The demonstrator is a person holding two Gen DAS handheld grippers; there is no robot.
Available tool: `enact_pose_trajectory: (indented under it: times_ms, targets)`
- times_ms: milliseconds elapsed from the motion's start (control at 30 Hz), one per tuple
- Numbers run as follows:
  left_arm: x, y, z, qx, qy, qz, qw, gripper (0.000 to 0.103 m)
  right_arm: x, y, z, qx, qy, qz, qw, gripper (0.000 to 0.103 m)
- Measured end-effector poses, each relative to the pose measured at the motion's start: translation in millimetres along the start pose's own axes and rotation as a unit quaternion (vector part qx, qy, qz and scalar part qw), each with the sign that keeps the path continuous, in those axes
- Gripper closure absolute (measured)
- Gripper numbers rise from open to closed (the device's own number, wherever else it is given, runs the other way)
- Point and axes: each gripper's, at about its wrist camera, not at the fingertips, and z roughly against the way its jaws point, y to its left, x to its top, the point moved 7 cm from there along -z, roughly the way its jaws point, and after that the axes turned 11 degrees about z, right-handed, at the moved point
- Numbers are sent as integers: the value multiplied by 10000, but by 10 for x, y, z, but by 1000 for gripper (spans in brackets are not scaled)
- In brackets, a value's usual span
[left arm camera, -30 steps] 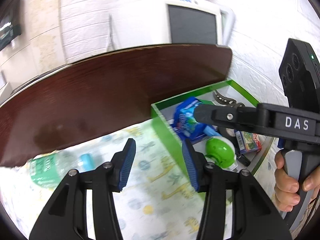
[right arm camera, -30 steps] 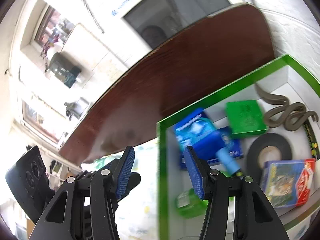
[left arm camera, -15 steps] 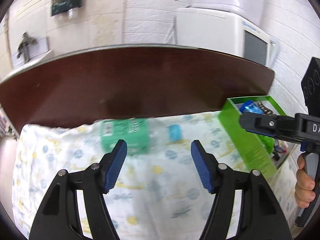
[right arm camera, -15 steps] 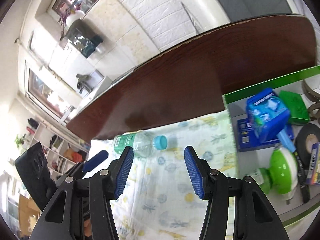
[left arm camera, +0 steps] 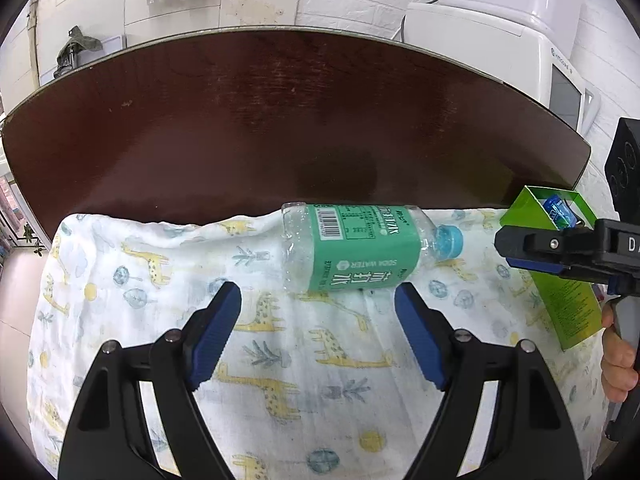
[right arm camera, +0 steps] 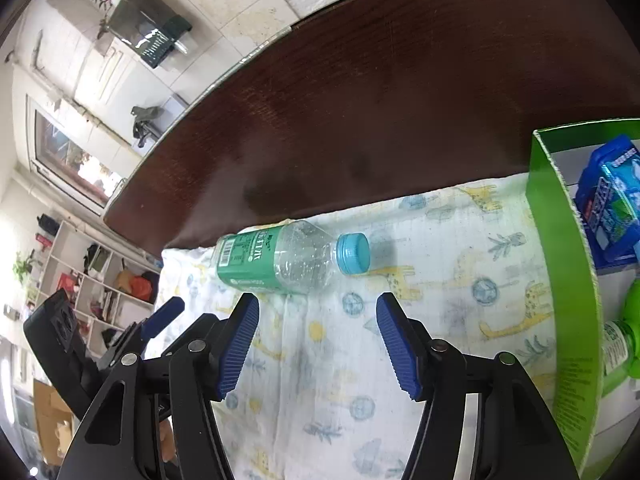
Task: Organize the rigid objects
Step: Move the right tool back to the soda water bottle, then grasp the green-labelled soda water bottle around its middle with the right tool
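Note:
A clear plastic bottle (left arm camera: pixel 356 252) with a green label and blue cap lies on its side on the giraffe-print cloth (left arm camera: pixel 280 360), cap pointing right. My left gripper (left arm camera: pixel 318 300) hovers just short of it, jaws opening, nothing between them. In the right wrist view the bottle (right arm camera: pixel 288 260) lies a little beyond my right gripper (right arm camera: pixel 318 312), whose jaws are also opening and empty. The green box (right arm camera: pixel 564 248) stands to the right, holding a blue packet (right arm camera: pixel 612 200) and a green bottle (right arm camera: pixel 624 344). The right gripper's finger (left arm camera: pixel 560 244) reaches in from the right of the left wrist view.
The cloth covers the near part of a dark wooden table (left arm camera: pixel 280 128). A white appliance (left arm camera: pixel 500 40) stands behind the table at the right. A hand (left arm camera: pixel 620 356) grips the right tool's handle. The left gripper's body (right arm camera: pixel 80 344) shows at lower left.
Both grippers have swung left, away from the green box and over the cloth toward the bottle. Both jaws have widened, the left one much more.

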Motion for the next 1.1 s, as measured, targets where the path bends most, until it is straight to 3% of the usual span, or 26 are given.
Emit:
enact_pose_trajectory:
  times_ms: [67,267,433,767,900,1100]
  targets:
    - [23,51,-67,-44,52,17,10000,22,29,-20,-67,-22,4,-56,10000,30]
    - [93,112,-238,-270,191,156,9993,21,141,-90,-260,-14,45,-179,9998,28]
    - [147,81,-343,-394,238,141,9988,16,211,-92,-436,242,160,-301,9991,28]
    - [214,-68,-504,-459,258,-313,9981,12,280,9,-696,421,286,-131,9986,22]
    - [233,-113,-546,-339,212,-538,9978,13,294,32,-770,212,297,-3,9993,20]
    - [259,-96,-604,-439,313,-428,9976,12,365,74,-764,-24,128,238,9996,19]
